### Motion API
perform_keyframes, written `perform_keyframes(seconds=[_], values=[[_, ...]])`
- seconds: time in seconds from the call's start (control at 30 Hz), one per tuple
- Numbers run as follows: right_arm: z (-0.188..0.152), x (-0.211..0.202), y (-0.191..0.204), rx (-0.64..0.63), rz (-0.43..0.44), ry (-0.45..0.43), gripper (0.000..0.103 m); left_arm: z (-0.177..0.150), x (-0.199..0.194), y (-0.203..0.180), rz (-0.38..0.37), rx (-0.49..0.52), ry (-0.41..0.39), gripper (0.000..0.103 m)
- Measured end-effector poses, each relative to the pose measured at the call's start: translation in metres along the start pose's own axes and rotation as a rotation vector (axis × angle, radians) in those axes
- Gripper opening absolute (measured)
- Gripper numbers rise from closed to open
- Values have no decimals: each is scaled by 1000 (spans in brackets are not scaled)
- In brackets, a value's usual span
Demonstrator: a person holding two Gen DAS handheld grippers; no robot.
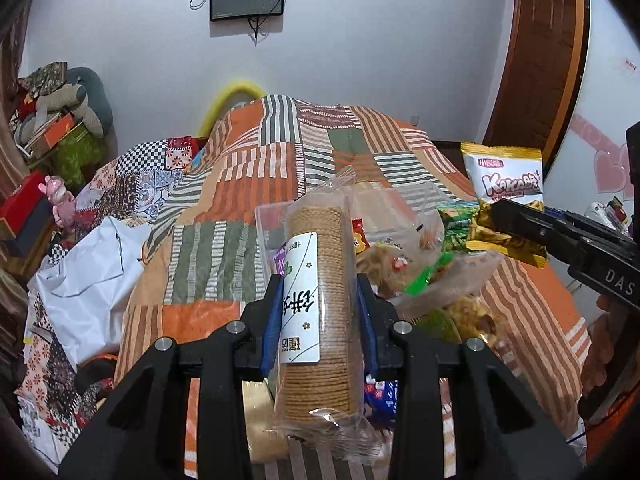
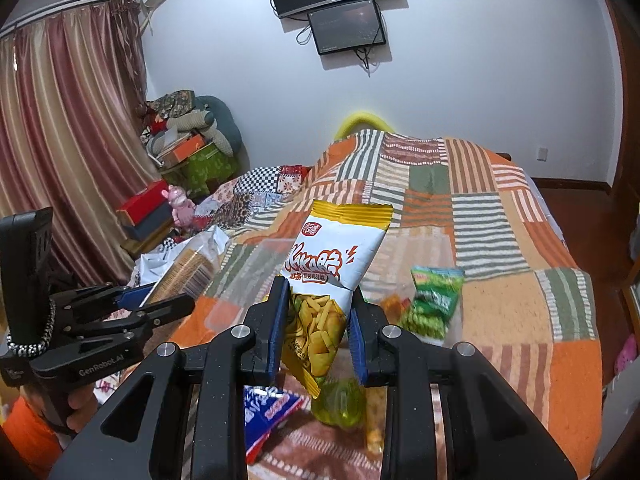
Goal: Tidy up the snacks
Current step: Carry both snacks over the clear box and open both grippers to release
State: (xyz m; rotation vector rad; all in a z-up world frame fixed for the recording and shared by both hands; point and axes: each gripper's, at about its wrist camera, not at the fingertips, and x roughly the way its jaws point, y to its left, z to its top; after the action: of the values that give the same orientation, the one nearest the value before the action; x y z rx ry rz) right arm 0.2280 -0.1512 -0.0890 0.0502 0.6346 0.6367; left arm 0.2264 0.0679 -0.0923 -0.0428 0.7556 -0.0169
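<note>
My left gripper (image 1: 320, 312) is shut on a clear-wrapped roll of round brown biscuits (image 1: 320, 280) with a white label, held upright above the bed. My right gripper (image 2: 318, 320) is shut on a yellow-and-white Kaka chip bag (image 2: 332, 276), held above the snack pile. That bag also shows in the left wrist view (image 1: 506, 184), at the right. The left gripper with the biscuit roll (image 2: 184, 276) shows at the left of the right wrist view. A clear plastic box (image 1: 272, 236) lies on the bed behind the roll.
Loose snacks lie on the patchwork bedspread (image 2: 500, 240): a green pea bag (image 2: 434, 300), a blue-and-red packet (image 2: 268, 412), a yellow-green packet (image 2: 340, 400). White plastic bag (image 1: 88, 276) and clutter sit at the left. Boxes and a pink toy (image 2: 180, 204) stand by the curtain.
</note>
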Motion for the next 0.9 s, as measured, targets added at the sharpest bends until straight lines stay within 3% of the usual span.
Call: perform_keyframes(seconds=[0.4,0.9], values=[[11,45,1,-4,7,54,25,13,32,2,6,10,35,34],[15,103,-3,-16,19,187,25,32,95,16,22,-31,107,34]])
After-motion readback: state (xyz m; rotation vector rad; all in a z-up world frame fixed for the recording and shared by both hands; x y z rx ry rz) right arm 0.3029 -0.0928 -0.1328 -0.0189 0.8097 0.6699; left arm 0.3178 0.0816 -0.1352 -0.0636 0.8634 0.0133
